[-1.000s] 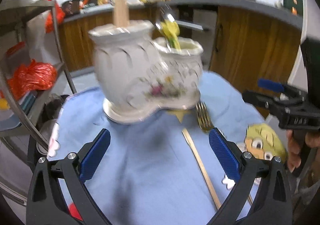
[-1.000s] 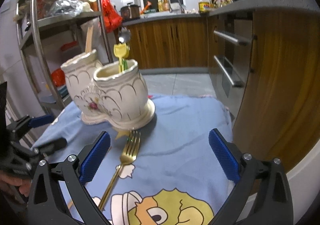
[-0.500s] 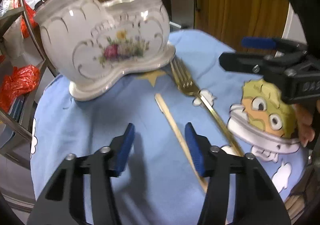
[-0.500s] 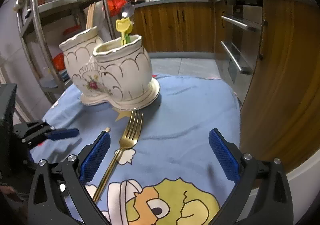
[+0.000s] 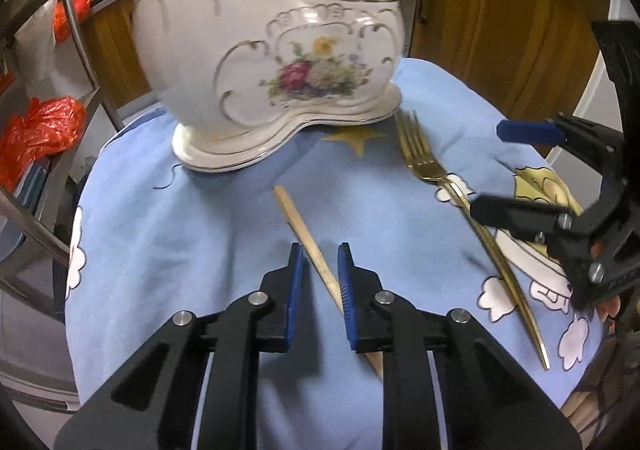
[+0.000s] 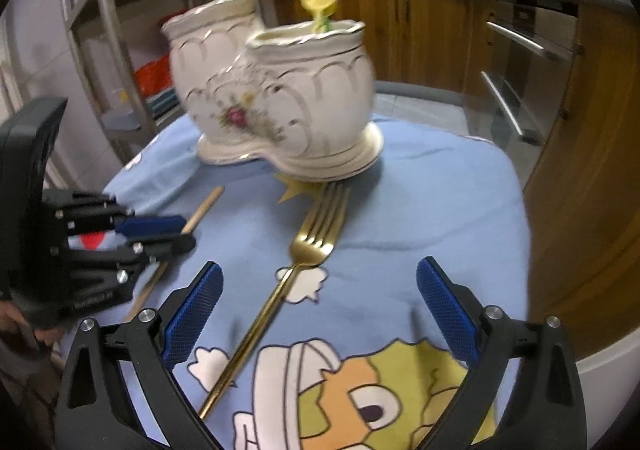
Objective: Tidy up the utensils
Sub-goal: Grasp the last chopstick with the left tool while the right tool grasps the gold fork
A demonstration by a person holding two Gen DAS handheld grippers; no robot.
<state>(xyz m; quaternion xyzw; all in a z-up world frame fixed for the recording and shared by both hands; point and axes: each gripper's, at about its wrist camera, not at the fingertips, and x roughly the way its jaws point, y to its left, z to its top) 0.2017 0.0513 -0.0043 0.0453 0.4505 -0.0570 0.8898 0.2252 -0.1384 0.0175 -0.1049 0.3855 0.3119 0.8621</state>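
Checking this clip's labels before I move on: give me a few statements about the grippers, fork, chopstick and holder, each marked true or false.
1. The left gripper straddles the chopstick. True.
2. The fork stands in the holder. False: it lies flat on the blue cloth.
3. The right gripper is wide open. True.
4. The fork's prongs point away from the holder. False: they point toward its base.
5. The holder is empty. False: a yellow-topped utensil sticks out.
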